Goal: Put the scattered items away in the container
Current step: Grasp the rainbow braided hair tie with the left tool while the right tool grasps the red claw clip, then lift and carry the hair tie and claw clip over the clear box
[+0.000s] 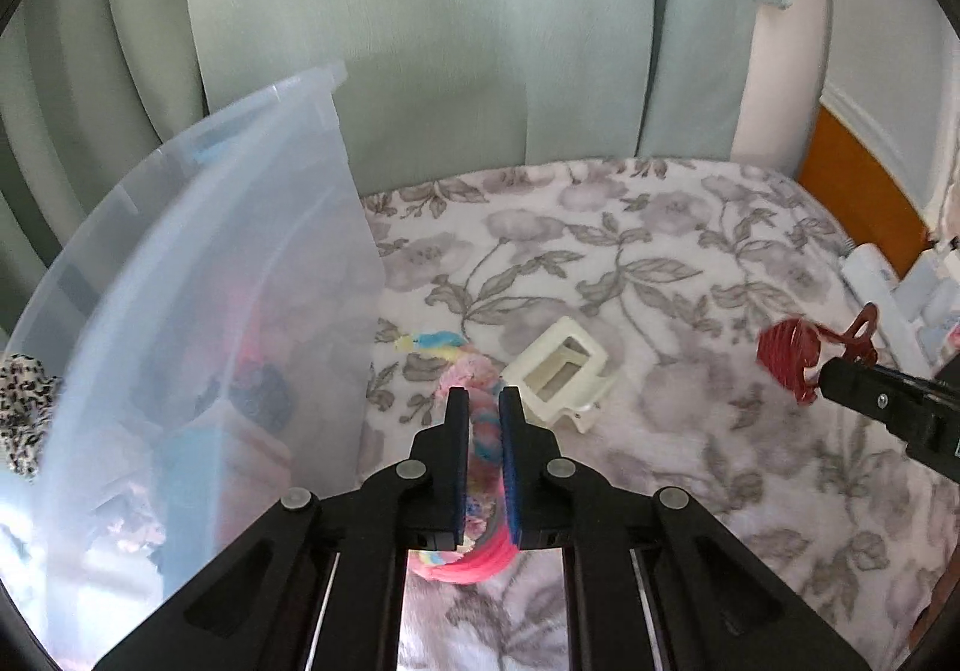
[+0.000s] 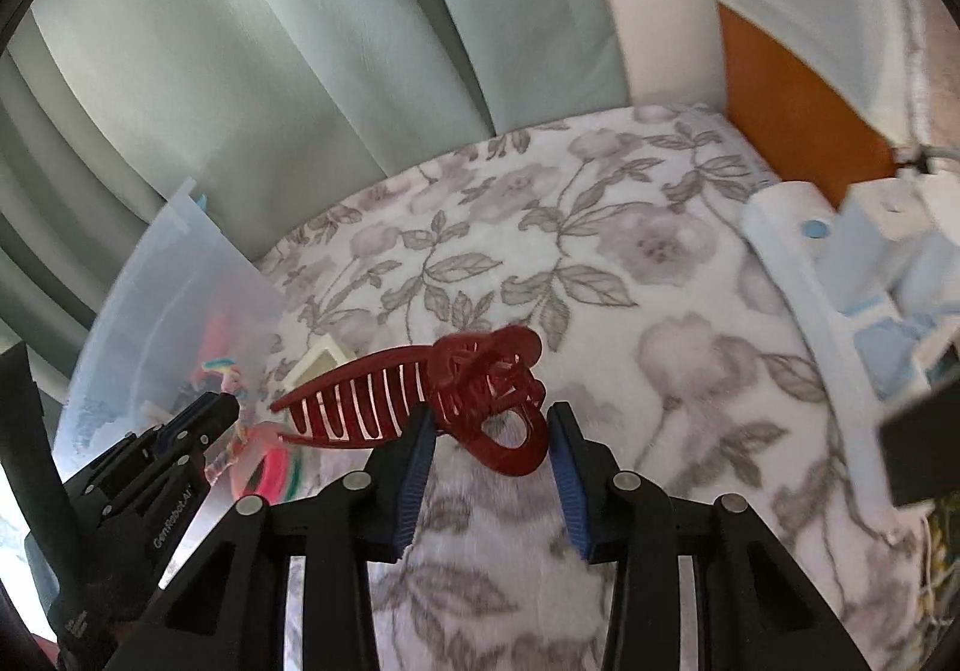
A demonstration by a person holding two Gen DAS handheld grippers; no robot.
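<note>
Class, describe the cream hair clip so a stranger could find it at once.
Start at the floral blanket, right of the clear plastic container. The cream hair clip lies loose there, boxy and pale, the only item no fingers hold.

Both wrist fisheyes tilted steeply down, close over the floral bedspread (image 1: 690,263), facing the curtains (image 1: 420,41), sharing the translucent bin (image 1: 210,281) and cream claw clip (image 1: 564,365).

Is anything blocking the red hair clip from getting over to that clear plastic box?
Partly. The right gripper holds the red hair clip; between it and the clear box sits the left gripper, clamped on a colourful scrunchie. A cream clip lies below on the blanket.
</note>
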